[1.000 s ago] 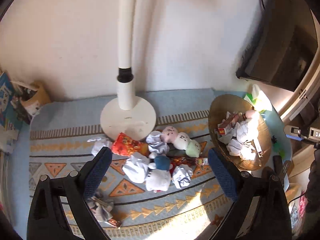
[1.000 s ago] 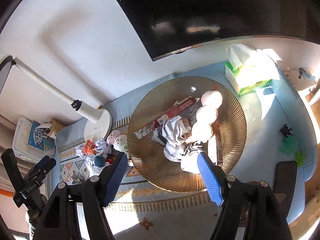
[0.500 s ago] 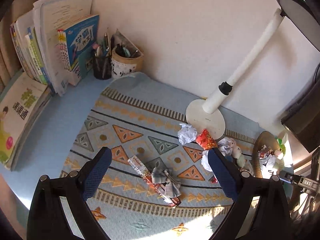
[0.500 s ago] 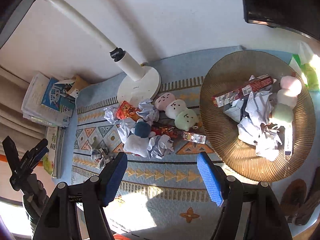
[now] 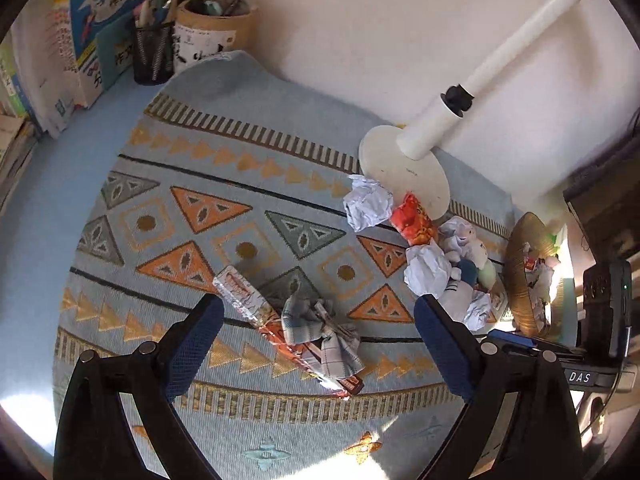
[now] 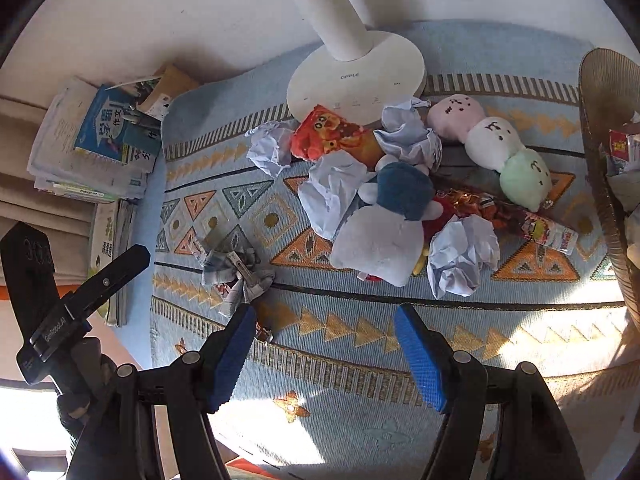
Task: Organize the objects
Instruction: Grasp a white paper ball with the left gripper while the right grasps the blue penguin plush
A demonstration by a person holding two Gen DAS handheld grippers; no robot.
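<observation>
**Cluttered desk mat, both grippers empty**

Pale blue woven mat (image 5: 224, 184) with orange triangles covers the desk, running up to a white wall. At the far left stand books (image 5: 100, 12) and 2 pen holders (image 5: 216, 36). A white lamp base (image 6: 356, 76) sits at the far middle of the mat.

Just in front of the lamp base lies a heap: 4 crumpled paper balls, one at the near right edge (image 6: 460, 256), an orange snack packet (image 6: 332, 136), a blue-and-white plush toy (image 6: 388, 228), and a 3-ball plush in pink, white and green (image 6: 496, 148). A long candy wrapper (image 6: 532, 224) lies at the heap's right side. At the far right, a brown ribbed bowl (image 6: 600, 92) holds wrappers and paper.

Well apart to the left, a checked grey cloth (image 5: 320, 328) lies across another long wrapper (image 5: 244, 292).

The left gripper (image 5: 316, 320) hangs over that cloth, jaws spread wide, holding nothing. The right gripper (image 6: 324, 344) hovers at the mat's near edge below the heap, also spread and empty.
</observation>
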